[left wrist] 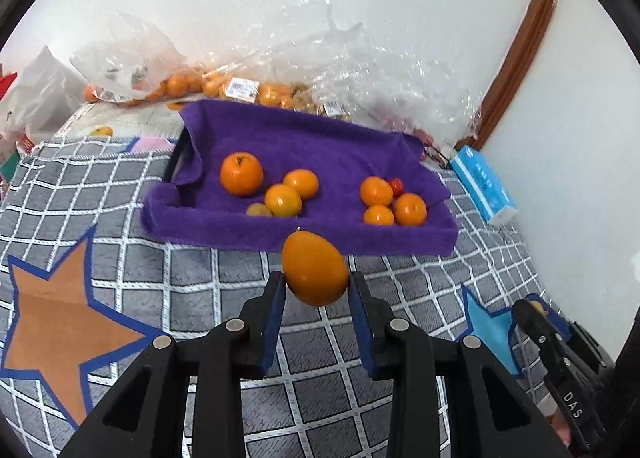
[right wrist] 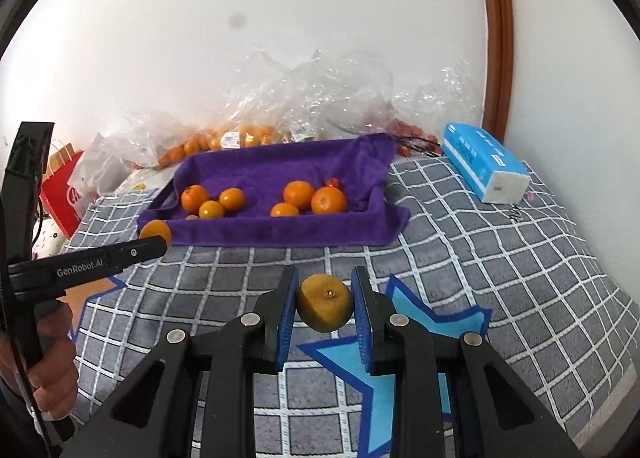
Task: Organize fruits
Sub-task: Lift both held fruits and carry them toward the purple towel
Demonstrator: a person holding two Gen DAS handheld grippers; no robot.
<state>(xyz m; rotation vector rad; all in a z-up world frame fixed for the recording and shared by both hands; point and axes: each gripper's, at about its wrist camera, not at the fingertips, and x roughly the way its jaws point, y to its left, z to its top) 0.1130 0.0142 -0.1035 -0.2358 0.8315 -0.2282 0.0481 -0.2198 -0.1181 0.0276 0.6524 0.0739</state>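
In purple-lined tray point(left wrist: 304, 234) at mat's point(left wrist: 200, 298) far edge: eight fruits sorted. Left gripper point(left wrist: 316, 290) clamps orange fruit point(left wrist: 315, 268), right gripper point(right wrist: 325, 308) clamps dull mandarin point(right wrist: 324, 303). Both undelivered; bagged fruit point(left wrist: 224, 86) behind waits.

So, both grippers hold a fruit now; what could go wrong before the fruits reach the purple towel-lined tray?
1. The smooth egg-shaped orange fruit is pinched only at its sides by the left gripper; it may slip out.
2. The dull yellow-orange round fruit in the right gripper could be squeezed and bruised.
3. The purple towel-lined tray already holds two loose clusters of oranges; a dropped fruit could knock them and make them roll.
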